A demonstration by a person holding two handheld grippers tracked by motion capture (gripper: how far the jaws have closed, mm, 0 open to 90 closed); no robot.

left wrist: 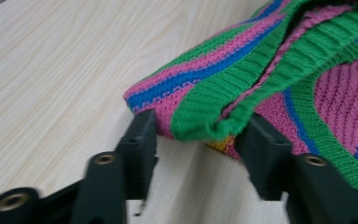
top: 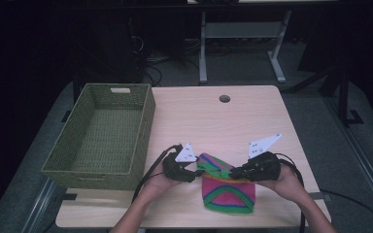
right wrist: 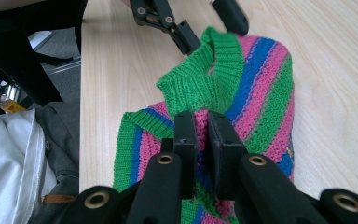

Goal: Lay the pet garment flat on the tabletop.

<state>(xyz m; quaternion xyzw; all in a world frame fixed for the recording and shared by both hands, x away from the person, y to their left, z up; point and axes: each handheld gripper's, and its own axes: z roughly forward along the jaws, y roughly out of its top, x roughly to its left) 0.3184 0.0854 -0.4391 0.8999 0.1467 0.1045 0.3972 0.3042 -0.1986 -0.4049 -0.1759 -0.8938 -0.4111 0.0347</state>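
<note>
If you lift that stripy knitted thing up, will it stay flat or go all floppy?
Probably floppy: the knitted piece is soft yarn, and its green edge already folds and curls where the right gripper pinches it. It likely sags between grips. It seems light and not slippery, since the ribbed knit looks grippy.

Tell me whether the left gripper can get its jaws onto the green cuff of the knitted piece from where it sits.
Probably yes. The left gripper already has its jaws on either side of the green cuff, and nothing lies between them and the knit. The right gripper pinches the fabric farther along and does not block it.
</note>
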